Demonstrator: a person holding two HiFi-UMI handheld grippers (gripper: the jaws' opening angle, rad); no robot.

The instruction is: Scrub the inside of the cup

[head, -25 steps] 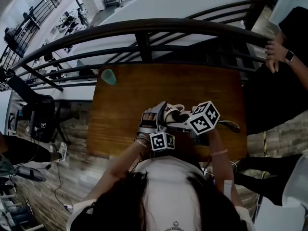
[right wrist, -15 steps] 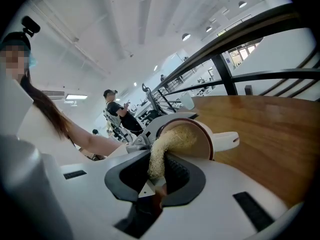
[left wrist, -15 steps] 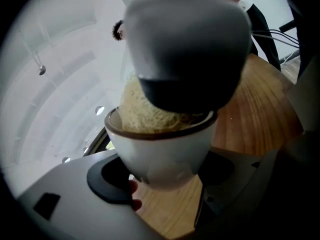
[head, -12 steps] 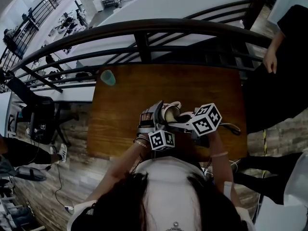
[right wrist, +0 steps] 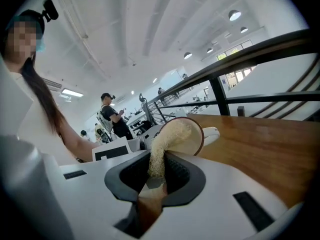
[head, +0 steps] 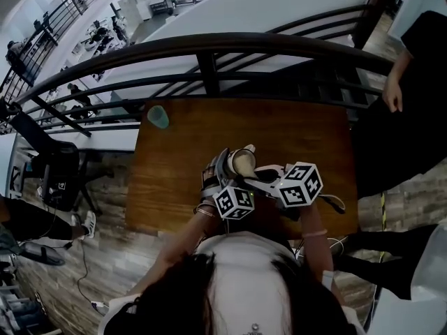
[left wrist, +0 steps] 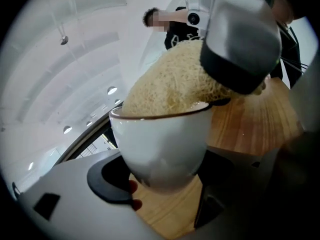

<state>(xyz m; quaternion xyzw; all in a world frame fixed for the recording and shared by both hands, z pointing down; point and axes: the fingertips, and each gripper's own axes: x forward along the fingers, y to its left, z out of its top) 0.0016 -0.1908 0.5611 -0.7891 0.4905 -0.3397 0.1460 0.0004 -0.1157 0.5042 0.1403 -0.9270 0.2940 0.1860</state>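
The left gripper [left wrist: 165, 181] has its 2 jaws clamped around a white cup [left wrist: 160, 144], held tilted over the wooden table [head: 293, 131]. The right gripper [right wrist: 156, 176] pinches a fibrous scrubber [right wrist: 167, 139], whose end is pushed into the cup's mouth.

Open table [head: 293, 138] ahead; railing [head: 244, 42] behind, teal object [head: 158, 116] far-left

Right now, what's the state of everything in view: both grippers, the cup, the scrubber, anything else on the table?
left gripper: shut on the white cup.
right gripper: shut on the loofah scrubber.
white cup: tipped, mouth toward the right gripper, scrubber inside.
loofah scrubber: one end pinched, other end pushed into the cup's mouth.
teal cup: standing alone near the table's far left corner.
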